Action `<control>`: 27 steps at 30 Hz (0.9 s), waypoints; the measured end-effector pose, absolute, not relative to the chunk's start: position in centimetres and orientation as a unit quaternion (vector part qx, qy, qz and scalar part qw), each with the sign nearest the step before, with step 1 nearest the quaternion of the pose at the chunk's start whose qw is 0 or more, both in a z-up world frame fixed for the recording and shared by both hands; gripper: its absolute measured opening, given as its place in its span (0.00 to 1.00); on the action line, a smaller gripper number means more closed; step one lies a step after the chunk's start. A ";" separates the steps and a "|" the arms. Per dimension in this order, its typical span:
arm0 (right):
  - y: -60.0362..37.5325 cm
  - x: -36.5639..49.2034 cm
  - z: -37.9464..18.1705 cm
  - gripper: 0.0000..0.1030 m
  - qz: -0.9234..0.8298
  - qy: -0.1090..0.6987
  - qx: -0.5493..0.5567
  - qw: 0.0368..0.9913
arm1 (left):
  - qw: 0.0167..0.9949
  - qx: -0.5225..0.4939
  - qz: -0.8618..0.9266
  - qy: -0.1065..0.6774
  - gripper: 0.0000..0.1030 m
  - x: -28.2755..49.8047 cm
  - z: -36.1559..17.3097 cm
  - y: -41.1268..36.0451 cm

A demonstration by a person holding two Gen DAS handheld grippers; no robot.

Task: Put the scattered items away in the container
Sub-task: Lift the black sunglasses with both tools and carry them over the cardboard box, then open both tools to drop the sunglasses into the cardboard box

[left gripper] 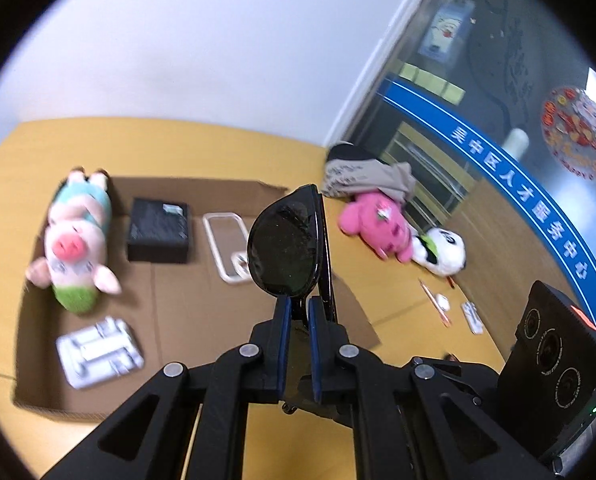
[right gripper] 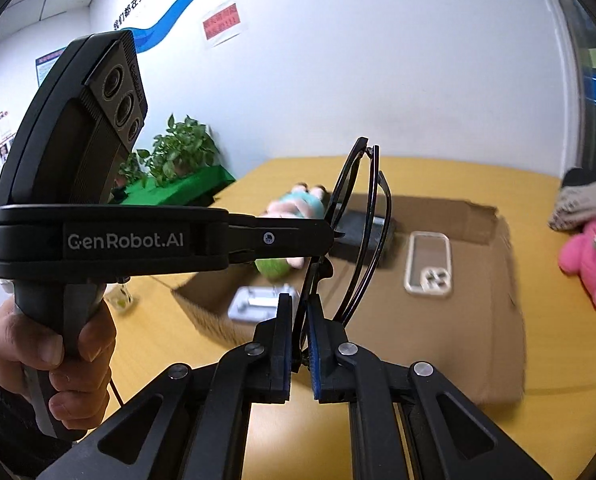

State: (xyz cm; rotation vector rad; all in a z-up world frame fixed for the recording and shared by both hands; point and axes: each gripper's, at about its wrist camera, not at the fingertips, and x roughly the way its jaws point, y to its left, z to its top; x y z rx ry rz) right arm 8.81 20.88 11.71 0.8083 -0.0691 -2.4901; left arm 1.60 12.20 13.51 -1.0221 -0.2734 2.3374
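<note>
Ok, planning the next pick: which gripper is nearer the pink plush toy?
Right, probably. Both are shut on the sunglasses over the box; the left gripper reaches in from the far left, while the pink plush toy lies past the right gripper on its right side.

You see bright, even indoor light; motion blur smears the tabletop (right gripper: pixel 438 172), and fisheye bending darkens every corner.

office: wall slogan banner (right gripper: pixel 170 8), posted notices (right gripper: pixel 221 23), potted plant (right gripper: pixel 182 152), glass partition (left gripper: pixel 498 92).
</note>
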 end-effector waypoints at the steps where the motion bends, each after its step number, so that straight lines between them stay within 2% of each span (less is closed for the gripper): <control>1: 20.5 7.9 11.8 0.07 -0.917 -0.028 0.299 0.263 | 0.278 -0.382 0.875 -0.101 0.08 0.9 13.7 11.9; 11: 17.3 0.2 10.6 0.07 -0.895 -0.046 0.328 0.299 | 0.237 -0.408 0.875 -0.108 0.08 -5.1 12.4 8.6; 20: 17.9 -5.1 2.7 0.07 -0.845 -0.116 0.422 0.307 | 0.210 -0.490 0.837 -0.123 0.08 -9.0 4.4 8.0; 27: 17.2 -6.9 -1.6 0.07 -0.815 -0.124 0.486 0.289 | 0.192 -0.539 0.810 -0.130 0.07 -10.2 -0.3 7.8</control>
